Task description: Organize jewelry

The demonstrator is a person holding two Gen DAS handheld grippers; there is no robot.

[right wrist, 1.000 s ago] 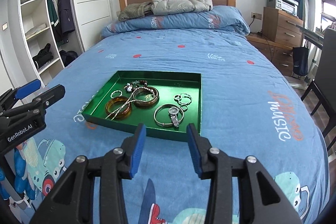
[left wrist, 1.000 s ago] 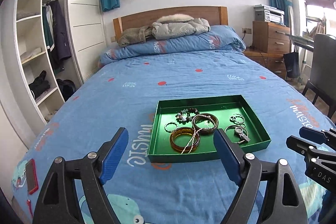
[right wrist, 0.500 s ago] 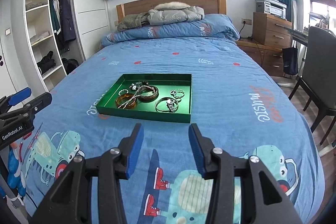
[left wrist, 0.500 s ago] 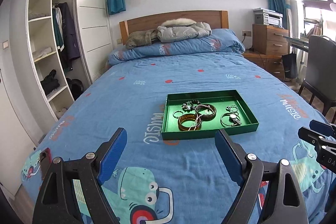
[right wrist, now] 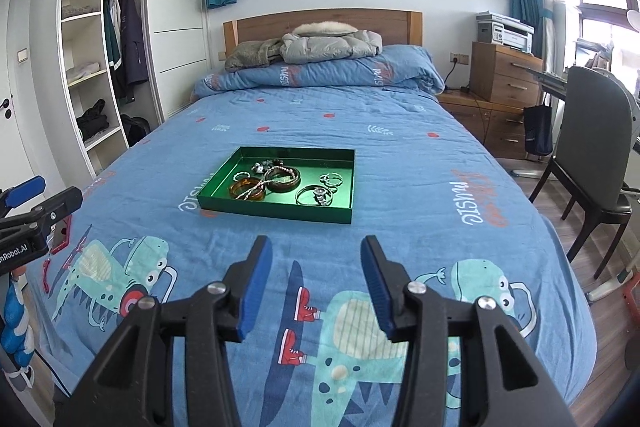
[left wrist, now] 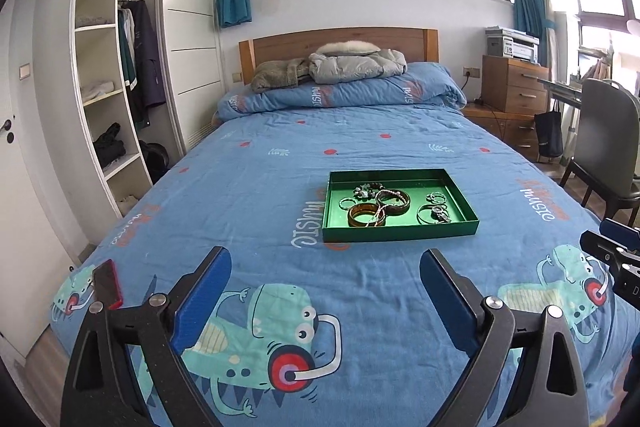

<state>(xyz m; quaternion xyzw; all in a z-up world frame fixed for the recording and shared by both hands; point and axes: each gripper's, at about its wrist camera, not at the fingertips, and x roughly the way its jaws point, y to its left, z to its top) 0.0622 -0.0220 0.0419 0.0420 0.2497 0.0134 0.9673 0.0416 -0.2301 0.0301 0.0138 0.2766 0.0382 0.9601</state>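
Observation:
A green tray (left wrist: 400, 234) (right wrist: 276, 211) lies on the blue bedspread, well beyond both grippers. In it are two amber bangles (left wrist: 363, 215) (right wrist: 246, 188), a bead bracelet (left wrist: 366, 189), small silver rings (right wrist: 332, 179) and a silver watch (left wrist: 435, 214) (right wrist: 317, 195). My left gripper (left wrist: 325, 271) hangs over the foot of the bed, its jaws opening wide with nothing between them. My right gripper (right wrist: 316, 261) is open about halfway and empty, also over the foot of the bed. Each gripper shows at the edge of the other's view.
A red phone (left wrist: 107, 285) lies at the bed's near left corner. A wardrobe with open shelves (left wrist: 108, 99) stands left of the bed. A grey chair (right wrist: 592, 163) and wooden drawers (right wrist: 502, 77) stand right. Jackets (left wrist: 352, 65) lie on the folded duvet by the headboard.
Both grippers have drawn back from the tray toward the foot of the bed and risen a little, so the tray looks smaller. The left jaws have spread wider.

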